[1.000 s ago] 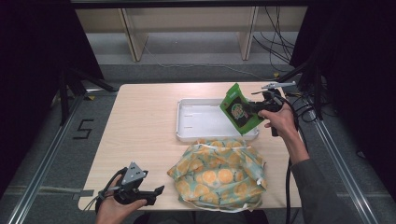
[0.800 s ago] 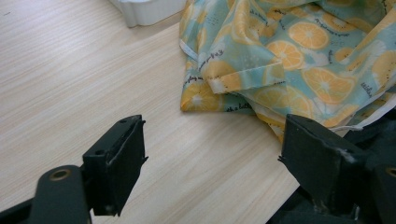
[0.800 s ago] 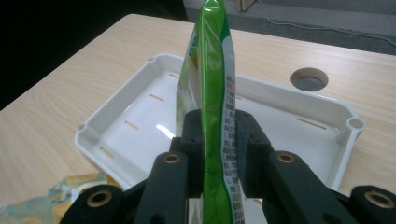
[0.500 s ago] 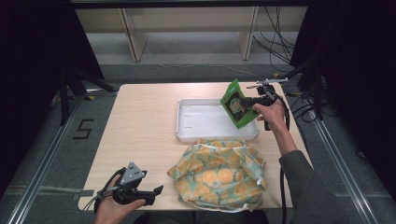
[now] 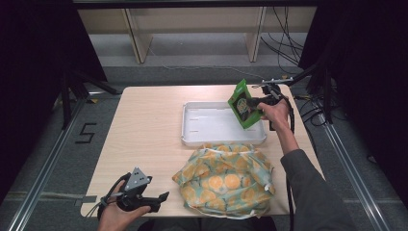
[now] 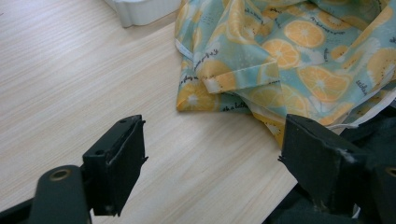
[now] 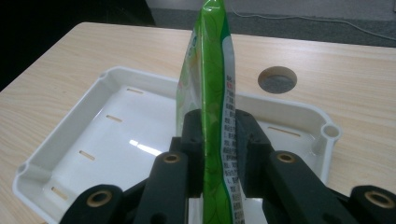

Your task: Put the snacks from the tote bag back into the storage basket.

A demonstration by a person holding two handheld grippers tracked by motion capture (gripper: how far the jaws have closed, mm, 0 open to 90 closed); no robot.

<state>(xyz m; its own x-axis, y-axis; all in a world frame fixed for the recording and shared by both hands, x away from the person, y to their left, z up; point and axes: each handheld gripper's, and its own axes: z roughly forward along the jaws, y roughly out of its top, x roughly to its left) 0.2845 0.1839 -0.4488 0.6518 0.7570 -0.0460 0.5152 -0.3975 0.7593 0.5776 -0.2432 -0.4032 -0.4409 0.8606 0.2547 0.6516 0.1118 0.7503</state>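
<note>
- The green snack bag (image 5: 245,104) hangs in the air over the right end of the white tray (image 5: 202,126), tilted.
- The right hand-held gripper (image 7: 218,135) squeezes the green snack bag from both sides, so it is closed on the bag.
- The white tray sits on the desk (image 5: 144,125) with nothing in it.
- A cloth bag with oranges on it (image 5: 226,178) lies just in front of the tray.
- The left hand-held gripper (image 6: 212,154) is wide open and holds nothing, low over the desk near that cloth bag.
</note>
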